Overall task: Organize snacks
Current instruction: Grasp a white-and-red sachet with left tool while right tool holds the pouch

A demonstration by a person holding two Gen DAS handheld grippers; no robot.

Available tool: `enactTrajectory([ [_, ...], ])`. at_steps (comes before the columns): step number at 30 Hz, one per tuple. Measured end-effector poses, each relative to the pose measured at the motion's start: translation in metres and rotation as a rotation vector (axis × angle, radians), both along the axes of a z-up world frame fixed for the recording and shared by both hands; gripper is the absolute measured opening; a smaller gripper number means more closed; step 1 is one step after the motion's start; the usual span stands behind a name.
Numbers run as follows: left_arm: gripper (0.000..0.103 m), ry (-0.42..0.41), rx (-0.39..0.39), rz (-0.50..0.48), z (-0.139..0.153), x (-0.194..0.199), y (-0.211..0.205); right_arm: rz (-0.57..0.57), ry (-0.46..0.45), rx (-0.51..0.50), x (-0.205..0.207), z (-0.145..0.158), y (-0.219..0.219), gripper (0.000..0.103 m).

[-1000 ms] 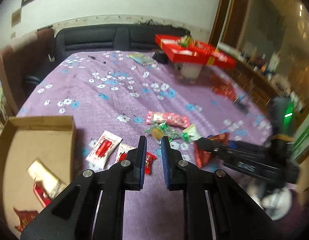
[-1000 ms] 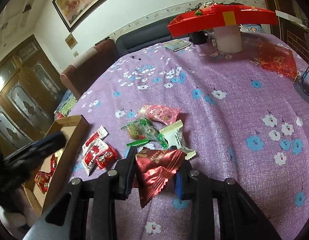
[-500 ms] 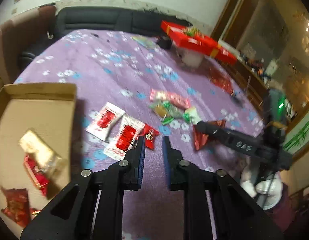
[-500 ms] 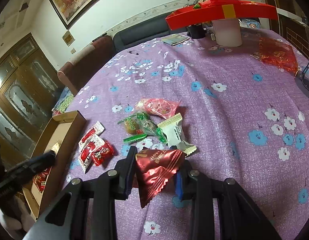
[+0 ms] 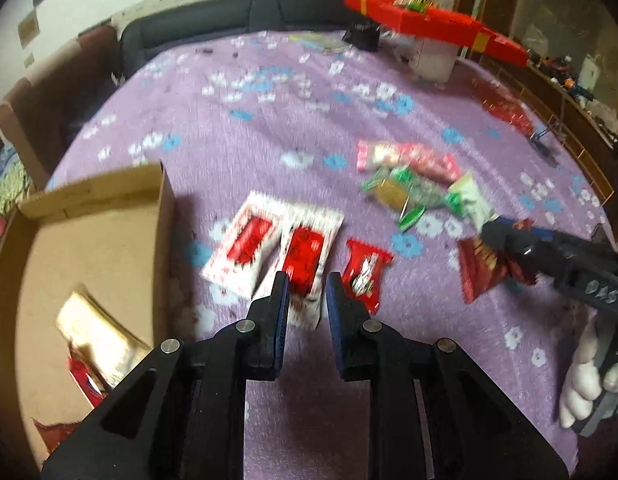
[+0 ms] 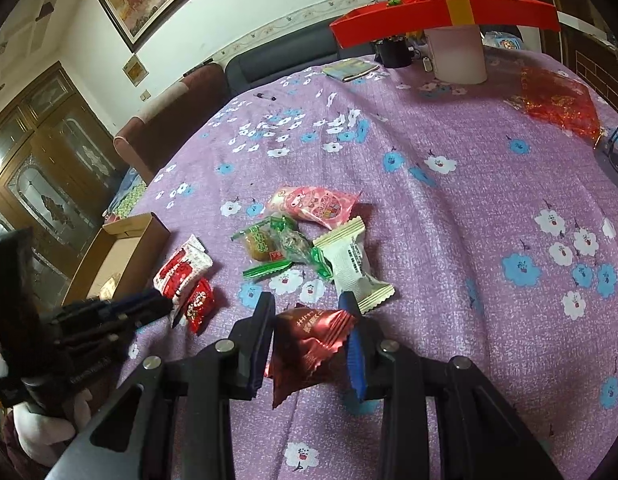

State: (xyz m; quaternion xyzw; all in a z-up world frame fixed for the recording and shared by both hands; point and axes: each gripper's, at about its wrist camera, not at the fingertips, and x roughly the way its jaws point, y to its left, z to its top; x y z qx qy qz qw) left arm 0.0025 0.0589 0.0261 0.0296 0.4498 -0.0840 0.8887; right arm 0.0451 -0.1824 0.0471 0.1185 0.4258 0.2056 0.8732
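My right gripper (image 6: 311,312) is shut on a dark red foil snack packet (image 6: 309,346) and holds it above the purple flowered tablecloth; it also shows in the left wrist view (image 5: 483,268). My left gripper (image 5: 305,286) is open a narrow gap and empty, just above two white-and-red packets (image 5: 297,252) and a small red candy (image 5: 365,272). A cardboard box (image 5: 89,264) at the left holds a gold packet (image 5: 95,332) and red packets. A pile of pink, green and white snacks (image 6: 305,236) lies mid-table.
A red tray on a white stand (image 6: 449,16) stands at the far side, with a red mesh bag (image 6: 553,100), a booklet (image 6: 351,69) and a pen (image 6: 265,97) nearby. A sofa (image 6: 277,60) and chair (image 6: 169,120) lie beyond the table edge.
My left gripper has swung lower and closer over the white-and-red packets beside the box. My right gripper keeps the dark red packet, almost still.
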Motion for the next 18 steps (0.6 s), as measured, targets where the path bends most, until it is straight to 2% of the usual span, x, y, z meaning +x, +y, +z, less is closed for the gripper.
enactTrajectory([
  [2,0.021,-0.004,0.018,-0.012,0.003,0.001,0.000,0.002,0.006,-0.004,0.001,-0.001,0.001,0.038],
  [5,0.039,0.014,0.076,-0.020,-0.002,0.013,-0.002,0.011,0.014,-0.007,0.002,-0.003,0.003,0.039],
  [11,0.042,0.052,0.145,-0.110,-0.022,0.036,-0.023,0.014,0.024,-0.013,0.003,-0.006,0.004,0.041],
  [14,0.042,0.049,0.136,-0.112,-0.023,0.039,-0.025,0.016,0.021,-0.019,0.003,-0.006,0.005,0.041],
  [16,0.030,0.060,0.093,-0.108,-0.024,0.038,-0.021,0.023,0.023,-0.028,0.003,-0.007,0.007,0.038],
  [18,0.027,0.057,0.080,-0.109,-0.023,0.033,-0.021,0.040,0.033,-0.034,0.003,-0.009,0.010,0.037],
])
